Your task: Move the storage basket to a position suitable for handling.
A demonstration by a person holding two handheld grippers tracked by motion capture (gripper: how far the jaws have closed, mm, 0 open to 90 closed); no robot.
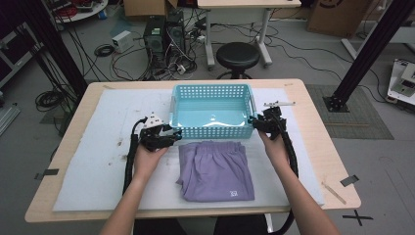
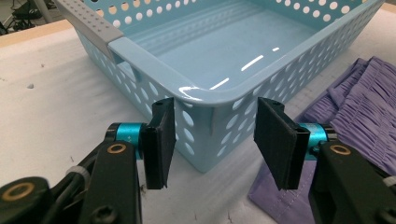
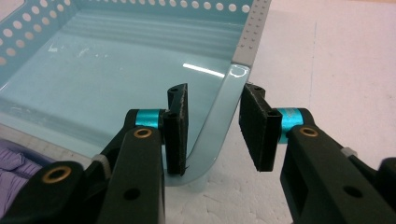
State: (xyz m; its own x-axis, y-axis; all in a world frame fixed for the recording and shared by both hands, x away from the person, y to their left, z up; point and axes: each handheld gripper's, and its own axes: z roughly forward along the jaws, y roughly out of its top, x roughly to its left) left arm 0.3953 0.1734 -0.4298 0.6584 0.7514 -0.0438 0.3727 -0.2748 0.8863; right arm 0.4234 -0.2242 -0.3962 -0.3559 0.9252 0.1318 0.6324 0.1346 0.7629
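Note:
A light blue perforated basket (image 1: 213, 128) stands empty at the middle back of the table. In front of it lies a folded purple garment (image 1: 215, 169). My left gripper (image 1: 175, 133) is open at the basket's near left corner (image 2: 205, 100); the jaws straddle that corner without touching it, and the purple garment (image 2: 355, 107) lies to the right. My right gripper (image 1: 254, 122) is open at the near right corner. There one jaw is inside the basket (image 3: 116, 70), the other is outside, and the rim (image 3: 224, 107) runs between them.
A white foam mat (image 1: 98, 161) covers most of the wooden table (image 1: 318, 147). Behind the table stand a black stool (image 1: 238, 56), computer towers (image 1: 164, 34) with cables, and a second table (image 1: 240, 10). Black frame posts (image 1: 377, 44) rise at both sides.

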